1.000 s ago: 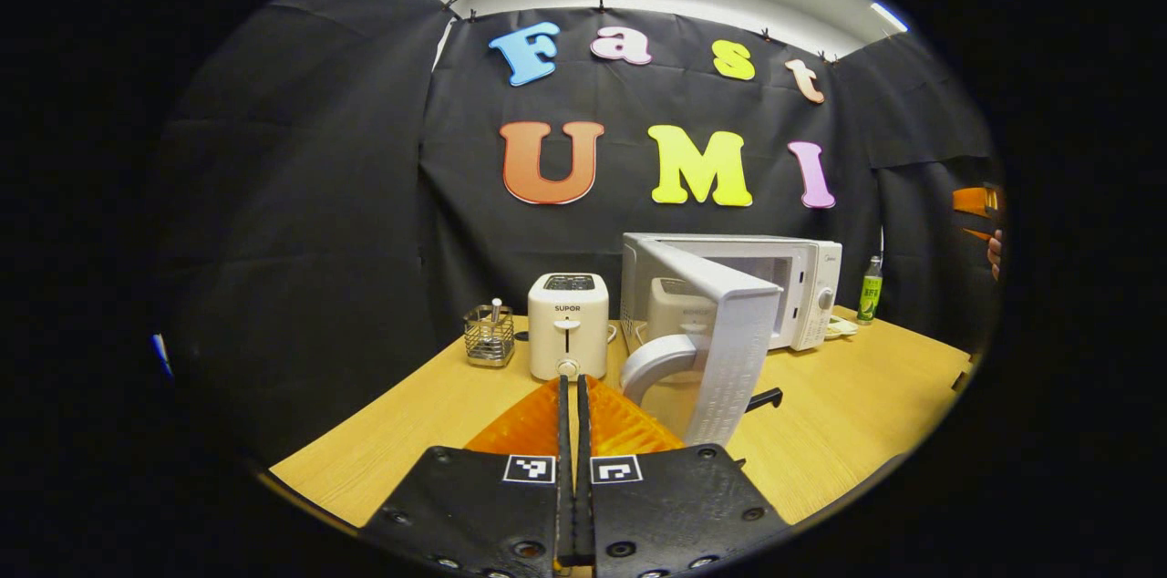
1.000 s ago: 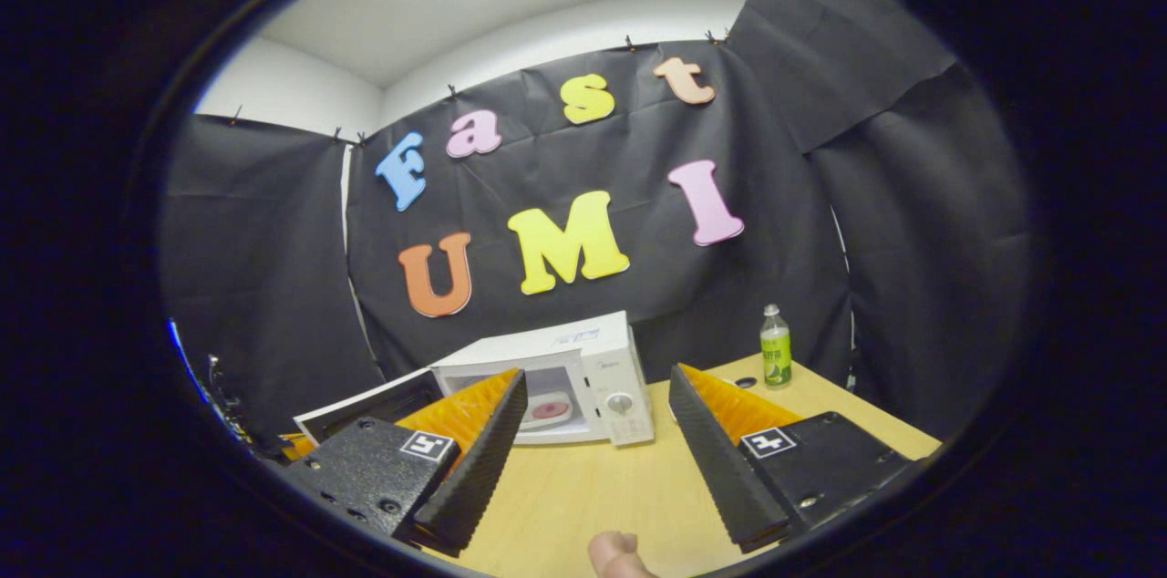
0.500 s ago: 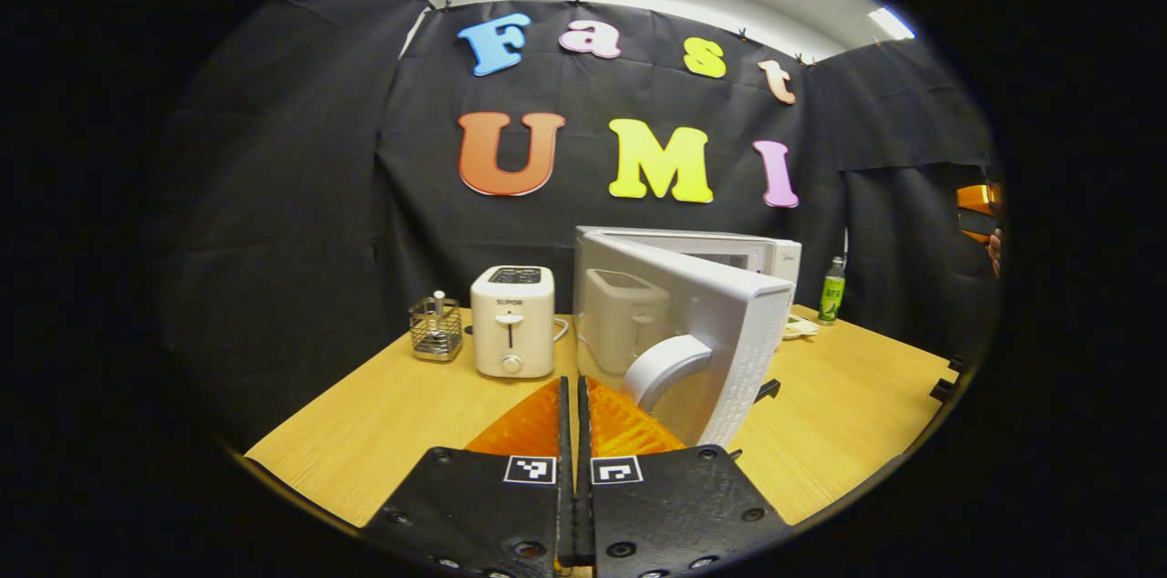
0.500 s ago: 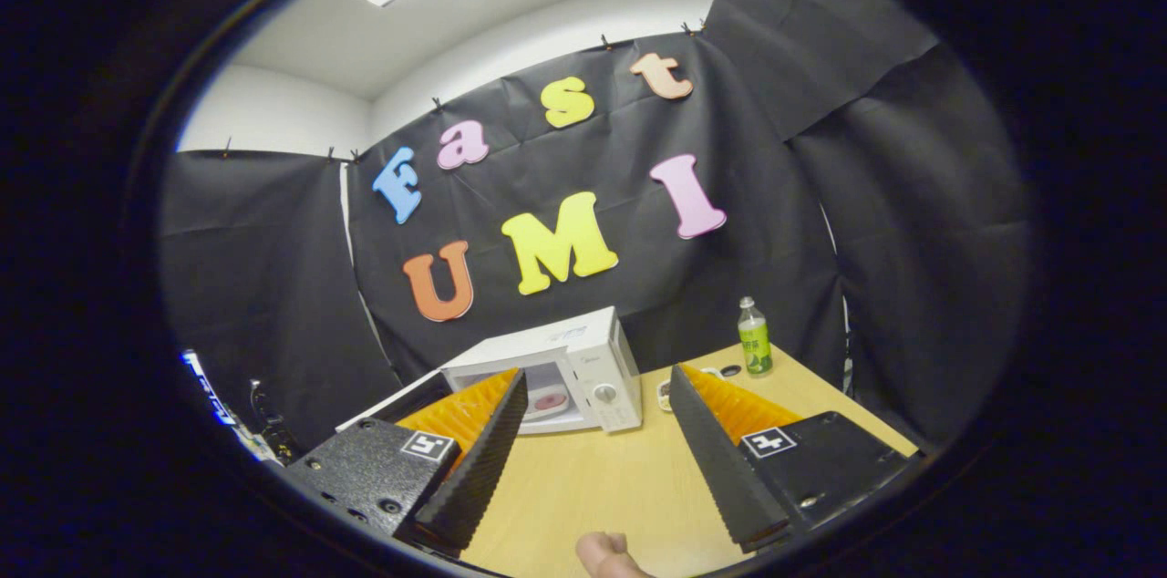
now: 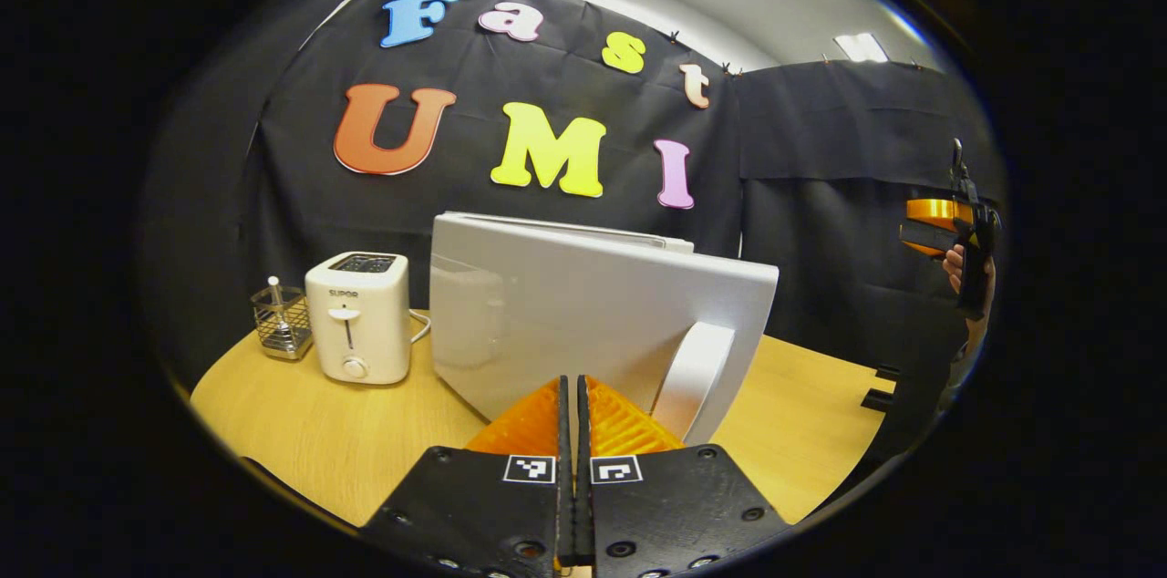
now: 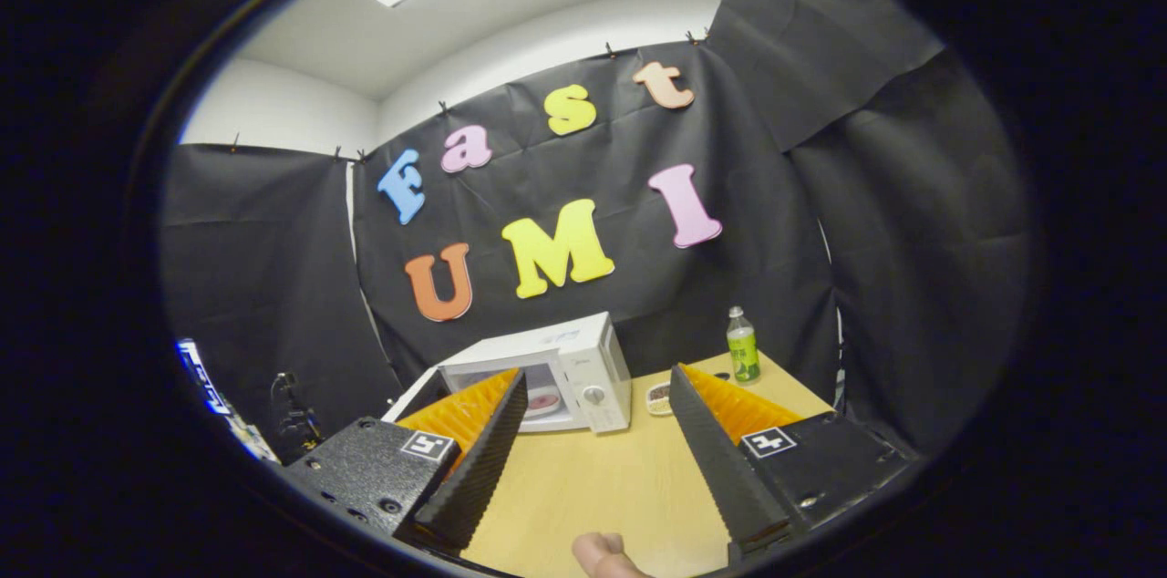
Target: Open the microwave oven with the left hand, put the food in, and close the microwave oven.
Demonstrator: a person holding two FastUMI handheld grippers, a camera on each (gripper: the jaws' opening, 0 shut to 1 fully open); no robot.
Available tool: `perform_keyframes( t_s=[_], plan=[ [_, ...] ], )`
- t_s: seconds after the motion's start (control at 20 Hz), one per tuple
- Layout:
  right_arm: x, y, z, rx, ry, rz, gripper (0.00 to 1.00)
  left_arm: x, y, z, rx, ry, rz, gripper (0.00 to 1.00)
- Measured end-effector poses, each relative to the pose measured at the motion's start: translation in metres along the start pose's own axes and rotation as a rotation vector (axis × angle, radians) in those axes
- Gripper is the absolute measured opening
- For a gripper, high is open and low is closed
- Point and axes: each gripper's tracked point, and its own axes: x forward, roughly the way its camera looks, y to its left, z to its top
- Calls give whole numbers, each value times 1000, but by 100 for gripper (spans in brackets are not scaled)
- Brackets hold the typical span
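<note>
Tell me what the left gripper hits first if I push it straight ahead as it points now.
Most likely the microwave door: its broad outer face stands right ahead of the shut left gripper, with the door handle just to the side. How near it is remains unclear.

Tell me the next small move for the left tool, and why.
Probably push the microwave door shut with the closed left tool, just in front of its handle. The food already sits inside the microwave, and the right tool hangs open, well back.

One microwave, one toaster, one bottle, two tools.
</note>
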Motion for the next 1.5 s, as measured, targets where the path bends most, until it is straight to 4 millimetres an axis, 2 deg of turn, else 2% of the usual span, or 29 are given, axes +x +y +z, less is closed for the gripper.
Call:
perform_keyframes(
  t_s=[0.05,0.1,0.3,0.65,0.7,0.85,1.2,1.5],
  plan=[
    [0,0,-1,-2,2,2,99,10,-7,0,2,-1,-15,0],
    [0,0,-4,-3,7,7,89,23,-13,-2,6,13,-28,0],
    [0,-7,-8,8,17,11,89,60,-38,-10,29,42,-58,0],
    [9,-28,-16,24,25,0,89,136,-62,3,28,20,-45,0],
    [10,-30,-17,26,30,3,99,147,-64,4,28,21,-40,0],
    [20,-39,-23,24,53,11,99,178,-70,4,19,30,-30,0],
    [34,-57,-38,24,99,5,99,236,-73,11,54,29,78,0],
    [32,-69,-37,16,84,-15,99,278,-45,6,123,93,281,0]
  ],
)
